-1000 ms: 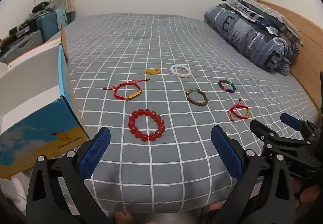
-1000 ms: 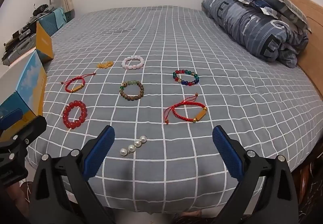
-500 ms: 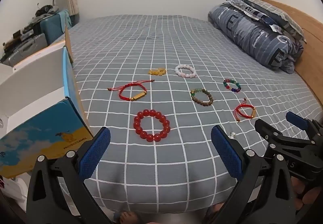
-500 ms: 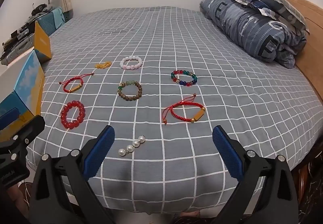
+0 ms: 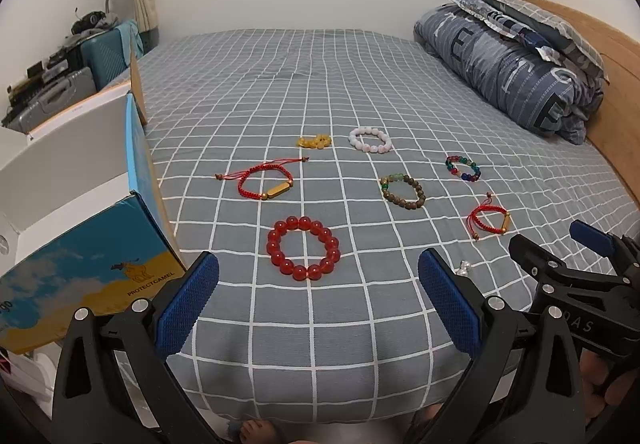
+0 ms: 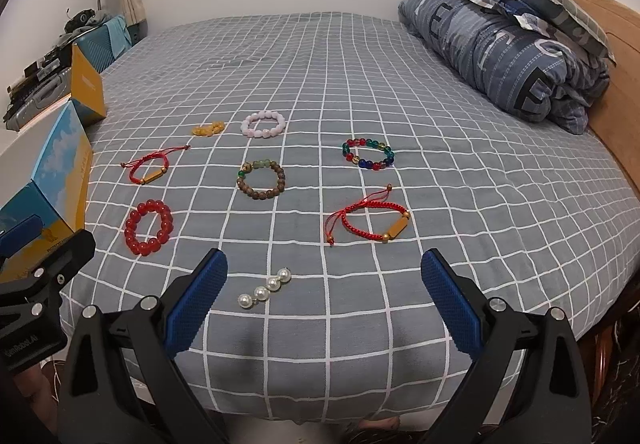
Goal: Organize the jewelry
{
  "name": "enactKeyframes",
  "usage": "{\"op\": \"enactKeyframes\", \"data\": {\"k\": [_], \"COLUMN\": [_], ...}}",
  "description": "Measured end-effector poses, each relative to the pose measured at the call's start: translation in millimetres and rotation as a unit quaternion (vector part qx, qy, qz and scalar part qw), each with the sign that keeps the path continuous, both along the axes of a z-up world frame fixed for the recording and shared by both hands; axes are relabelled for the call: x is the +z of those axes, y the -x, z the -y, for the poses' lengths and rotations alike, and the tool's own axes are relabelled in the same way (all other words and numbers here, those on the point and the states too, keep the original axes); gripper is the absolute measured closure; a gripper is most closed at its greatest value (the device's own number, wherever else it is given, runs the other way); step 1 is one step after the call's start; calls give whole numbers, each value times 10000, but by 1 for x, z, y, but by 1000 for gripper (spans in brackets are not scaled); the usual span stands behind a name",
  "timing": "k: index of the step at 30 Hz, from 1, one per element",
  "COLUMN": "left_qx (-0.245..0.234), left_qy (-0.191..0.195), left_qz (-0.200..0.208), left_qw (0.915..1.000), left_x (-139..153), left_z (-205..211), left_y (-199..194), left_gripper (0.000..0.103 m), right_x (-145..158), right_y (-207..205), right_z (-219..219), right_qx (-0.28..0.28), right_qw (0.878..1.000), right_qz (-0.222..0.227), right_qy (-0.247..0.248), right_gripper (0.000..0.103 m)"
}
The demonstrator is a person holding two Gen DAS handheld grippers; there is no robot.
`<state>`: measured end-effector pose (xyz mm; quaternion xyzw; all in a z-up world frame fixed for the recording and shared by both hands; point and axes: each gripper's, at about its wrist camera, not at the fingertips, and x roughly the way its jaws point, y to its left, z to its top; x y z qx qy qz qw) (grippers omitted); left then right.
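Several bracelets lie on the grey checked bed (image 5: pixel 320 84). A red bead bracelet (image 5: pixel 303 248) lies just ahead of my open, empty left gripper (image 5: pixel 318 304). Beyond it lie a red cord bracelet with a gold bar (image 5: pixel 264 180), a brown bead bracelet (image 5: pixel 402 191), a white bead bracelet (image 5: pixel 369 140), a yellow piece (image 5: pixel 314 141), a multicolour bead bracelet (image 5: pixel 463 168) and a second red cord bracelet (image 5: pixel 489 219). A short pearl strand (image 6: pixel 264 288) lies just ahead of my open, empty right gripper (image 6: pixel 324 300), left of its midline.
An open blue and yellow box (image 5: pixel 80 268) stands at the bed's left edge, also in the right wrist view (image 6: pixel 60 172). A rolled blue duvet (image 5: pixel 512 68) lies against the wooden headboard at the right. Suitcases and clutter stand at far left.
Both grippers have moved a little forward and up over the bed's near edge. The bracelets have not moved.
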<state>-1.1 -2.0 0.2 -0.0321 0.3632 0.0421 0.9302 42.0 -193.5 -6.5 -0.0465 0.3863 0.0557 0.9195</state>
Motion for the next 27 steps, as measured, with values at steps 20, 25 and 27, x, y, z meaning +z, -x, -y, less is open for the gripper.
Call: {"op": "enactKeyframes", "data": {"k": [20, 25, 27], "left_qx": [-48, -102, -138], "left_qy": [23, 47, 22], "left_qz": [-21, 18, 44], "left_qw": [10000, 9999, 9999], "left_x": [-3, -3, -2], "left_z": [0, 1, 2], "left_y": [-2, -2, -1], "left_gripper": [6, 5, 5], "right_x": [-1, -2, -2], "right_y": [-2, -1, -1], "right_z": [2, 1, 1], "right_qx": [-42, -36, -34], "right_qw": [10000, 9999, 9999], "right_qz": [-3, 45, 43], "right_qy": [65, 120, 117], "right_gripper": [9, 9, 9]}}
